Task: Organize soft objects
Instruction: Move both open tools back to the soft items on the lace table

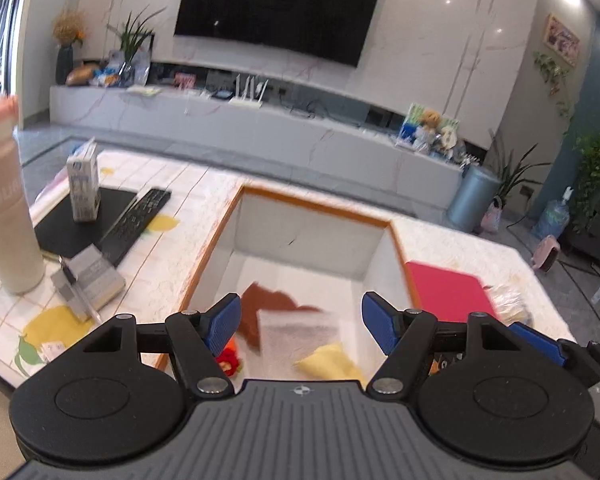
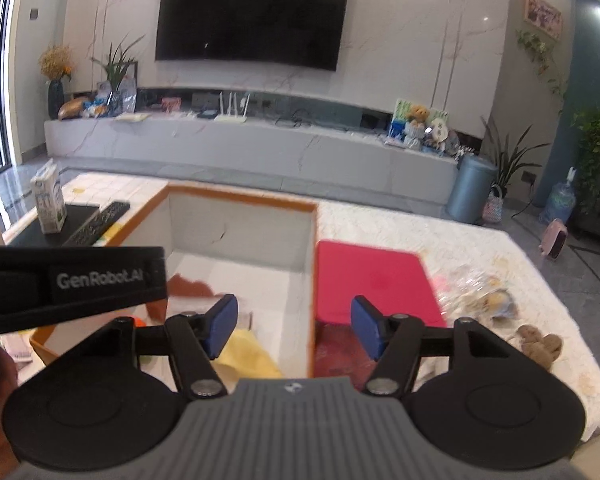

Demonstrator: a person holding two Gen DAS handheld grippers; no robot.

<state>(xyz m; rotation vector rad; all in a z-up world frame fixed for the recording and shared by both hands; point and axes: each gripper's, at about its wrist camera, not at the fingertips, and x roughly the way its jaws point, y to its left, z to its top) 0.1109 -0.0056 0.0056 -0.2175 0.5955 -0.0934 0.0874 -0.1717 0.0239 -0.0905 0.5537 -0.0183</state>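
Note:
A white box with an orange rim (image 1: pixel 312 204) (image 2: pixel 240 196) stands on the table. Inside lie a brown cloth (image 1: pixel 268 298) (image 2: pixel 188 286), a pale grey cloth (image 1: pixel 296 334), a yellow cloth (image 1: pixel 332 362) (image 2: pixel 248 352) and a red plush toy (image 1: pixel 228 360). My left gripper (image 1: pixel 300 322) hangs open above the box with nothing between its pads. My right gripper (image 2: pixel 294 326) is open over the box's right wall, also with nothing in it. On the table to the right lie a brown plush (image 2: pixel 540 346) and a plastic-wrapped soft toy (image 2: pixel 480 292).
A red mat (image 2: pixel 376 280) lies right of the box. To the left stand a tall beige bottle (image 1: pixel 4 208), a milk carton (image 1: pixel 84 184), a remote (image 1: pixel 136 220) on a black mat and a small grey box (image 1: pixel 92 280). A TV cabinet runs behind.

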